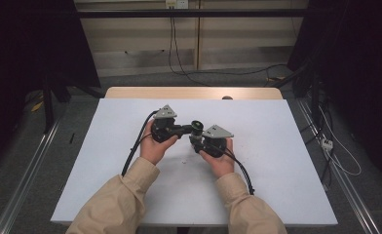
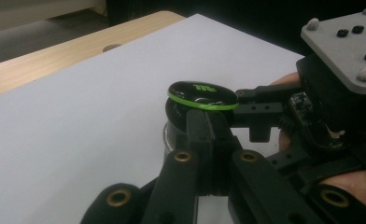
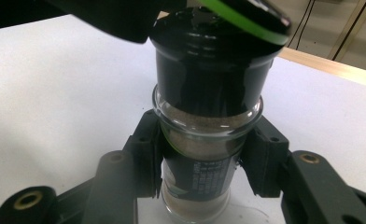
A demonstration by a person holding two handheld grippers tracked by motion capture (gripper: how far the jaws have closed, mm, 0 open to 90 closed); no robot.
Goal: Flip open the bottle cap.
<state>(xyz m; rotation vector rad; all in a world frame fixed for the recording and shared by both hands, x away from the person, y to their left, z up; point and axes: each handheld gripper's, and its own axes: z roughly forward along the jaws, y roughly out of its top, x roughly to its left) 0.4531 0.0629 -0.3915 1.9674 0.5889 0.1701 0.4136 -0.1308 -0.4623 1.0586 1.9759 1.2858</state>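
With the right claw clamped on the glass spice jar standing mid-bench and the left claw pinched together on its flip lid, steady the jar and lever gently upward.

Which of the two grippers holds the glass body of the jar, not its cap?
The right gripper: its jaws clamp the glass jar.
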